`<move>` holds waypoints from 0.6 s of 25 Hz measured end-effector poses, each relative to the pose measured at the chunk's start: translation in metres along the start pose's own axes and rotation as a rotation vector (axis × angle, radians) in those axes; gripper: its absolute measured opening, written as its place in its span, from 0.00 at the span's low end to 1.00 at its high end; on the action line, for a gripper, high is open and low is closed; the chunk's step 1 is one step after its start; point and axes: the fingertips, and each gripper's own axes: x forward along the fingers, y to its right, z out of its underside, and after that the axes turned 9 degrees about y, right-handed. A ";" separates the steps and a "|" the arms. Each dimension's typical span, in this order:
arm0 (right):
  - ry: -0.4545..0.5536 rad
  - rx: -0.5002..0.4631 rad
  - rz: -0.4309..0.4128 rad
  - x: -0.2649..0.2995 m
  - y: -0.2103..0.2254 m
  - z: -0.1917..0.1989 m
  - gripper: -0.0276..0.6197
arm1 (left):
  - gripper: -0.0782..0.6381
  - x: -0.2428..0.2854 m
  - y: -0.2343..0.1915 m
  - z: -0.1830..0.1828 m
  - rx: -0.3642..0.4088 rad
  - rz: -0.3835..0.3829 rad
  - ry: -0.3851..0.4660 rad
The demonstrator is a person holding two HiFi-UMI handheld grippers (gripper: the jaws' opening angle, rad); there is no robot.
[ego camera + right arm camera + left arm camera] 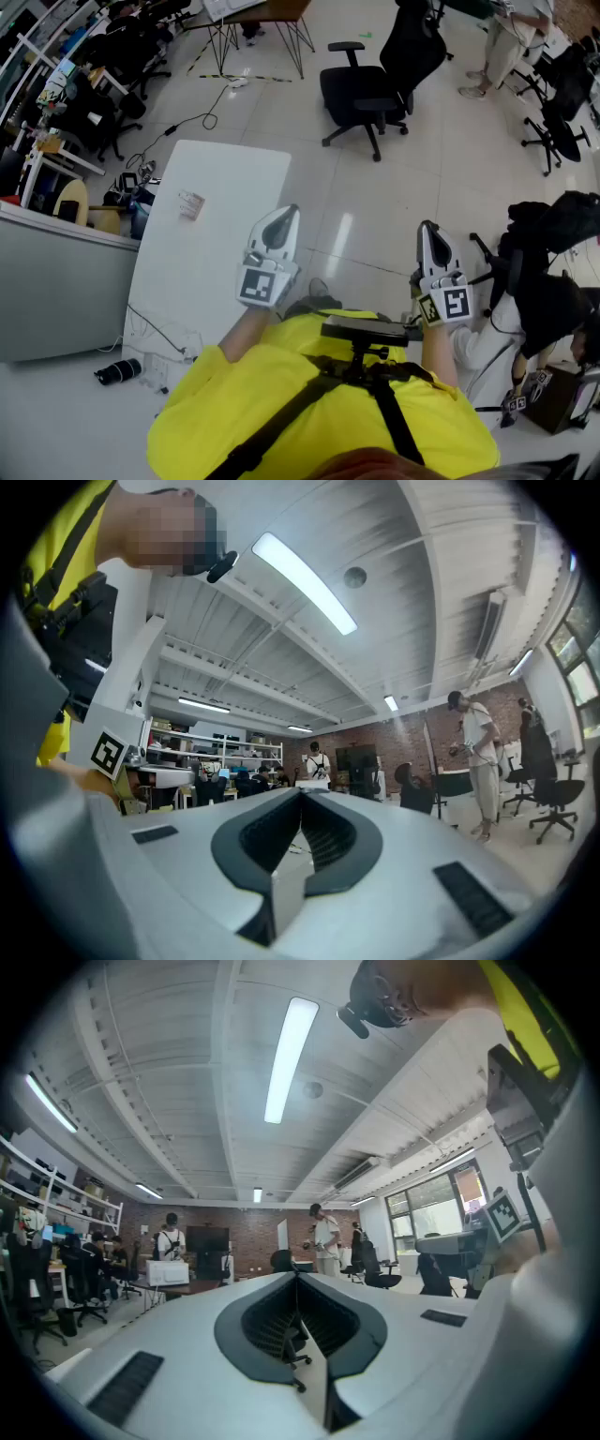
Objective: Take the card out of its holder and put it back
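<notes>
The card in its holder (191, 204) lies on the white table (225, 178), left of its middle. My left gripper (285, 214) is raised near the table's right edge, jaws shut with nothing between them, pointing up and away. My right gripper (427, 229) is held up over the floor at the right, also shut and empty. In the left gripper view my left gripper (298, 1277) points level across the room toward a brick wall. In the right gripper view my right gripper (301, 795) points toward the ceiling and far shelves. Neither gripper view shows the card.
A black office chair (370, 80) stands on the floor beyond the table. A grey cabinet (56, 291) sits left of the table, with cables (155, 328) on the table's near end. A bag and a chair (544, 281) stand at the right. People stand in the distance.
</notes>
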 end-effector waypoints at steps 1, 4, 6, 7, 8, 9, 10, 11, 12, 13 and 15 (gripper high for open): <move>0.003 0.008 -0.007 0.022 -0.003 0.002 0.05 | 0.11 0.008 -0.019 0.000 -0.003 -0.017 0.005; 0.011 0.032 -0.067 0.084 -0.019 0.010 0.05 | 0.11 0.024 -0.069 0.000 -0.006 -0.068 0.014; 0.000 0.046 -0.158 0.127 -0.032 0.021 0.10 | 0.13 0.024 -0.098 0.003 0.000 -0.127 0.010; -0.012 0.054 -0.213 0.151 -0.040 0.028 0.12 | 0.13 0.021 -0.114 0.006 0.004 -0.171 0.002; -0.031 0.058 -0.267 0.176 -0.049 0.037 0.12 | 0.13 0.018 -0.132 0.010 0.007 -0.221 -0.008; -0.055 0.049 -0.320 0.201 -0.059 0.047 0.12 | 0.13 0.013 -0.151 0.013 0.008 -0.274 -0.019; -0.083 0.025 -0.374 0.226 -0.070 0.057 0.12 | 0.13 0.009 -0.170 0.017 0.006 -0.329 -0.030; -0.103 -0.005 -0.435 0.250 -0.083 0.068 0.12 | 0.13 0.005 -0.189 0.021 0.003 -0.386 -0.041; -0.112 -0.020 -0.505 0.273 -0.095 0.077 0.12 | 0.13 0.001 -0.208 0.025 0.005 -0.442 -0.053; -0.114 -0.008 -0.580 0.295 -0.109 0.085 0.12 | 0.13 -0.003 -0.226 0.030 0.012 -0.500 -0.066; -0.123 0.056 -0.734 0.341 -0.138 0.101 0.12 | 0.13 -0.012 -0.261 0.039 0.043 -0.624 -0.087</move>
